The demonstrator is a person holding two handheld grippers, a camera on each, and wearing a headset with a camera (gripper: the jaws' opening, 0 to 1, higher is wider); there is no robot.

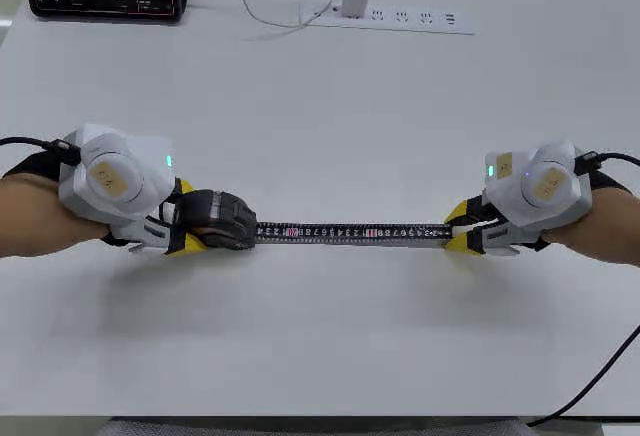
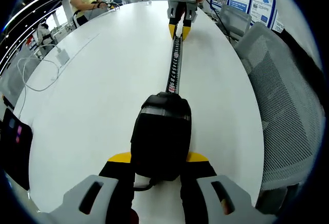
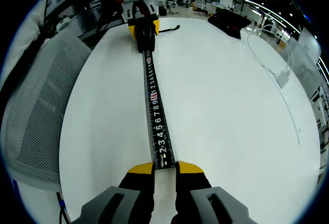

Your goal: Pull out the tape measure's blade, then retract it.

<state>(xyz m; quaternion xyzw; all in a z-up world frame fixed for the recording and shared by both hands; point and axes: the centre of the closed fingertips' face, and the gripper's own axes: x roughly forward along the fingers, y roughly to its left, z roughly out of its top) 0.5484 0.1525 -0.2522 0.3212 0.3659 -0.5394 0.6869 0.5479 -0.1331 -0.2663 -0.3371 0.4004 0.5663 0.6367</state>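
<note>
1. Fingers of left gripper (image 1: 187, 218) pinch the tape measure (image 1: 222, 221) case.
2. Fingers of right gripper (image 1: 459, 228) pinch the blade (image 1: 350, 233) tip; the blade is stretched between both.
3. White worktop (image 1: 330, 106); mesh chair (image 2: 277, 80) beside it, open office beyond.

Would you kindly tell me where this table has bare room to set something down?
Free: the wide tabletop between the blade and the power strip, and the band before the near edge. Crowded: the line from left gripper, holding the case, to right gripper.
</note>
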